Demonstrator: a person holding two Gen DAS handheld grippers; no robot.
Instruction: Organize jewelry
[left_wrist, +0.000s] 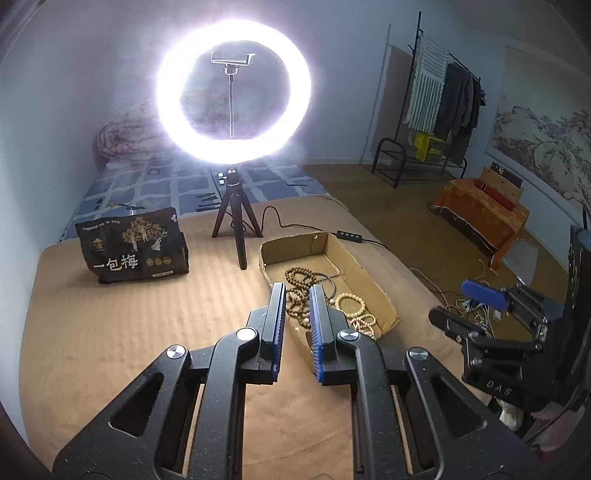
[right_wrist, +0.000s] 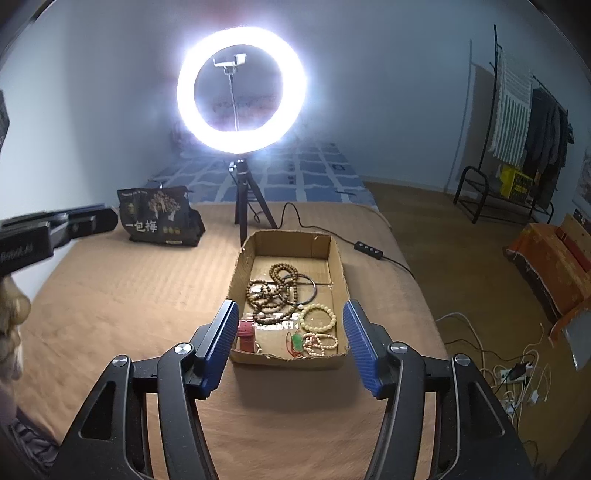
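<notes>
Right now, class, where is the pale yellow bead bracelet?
In the right wrist view, the pale yellow bead bracelet lies inside the cardboard box, right of the brown beads.

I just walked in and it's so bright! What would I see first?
The glowing ring light on its tripod, shining at the far end of the tan blanket. In front of it sits a cardboard box full of bead bracelets. A black snack bag stands to the left of the tripod.
</notes>
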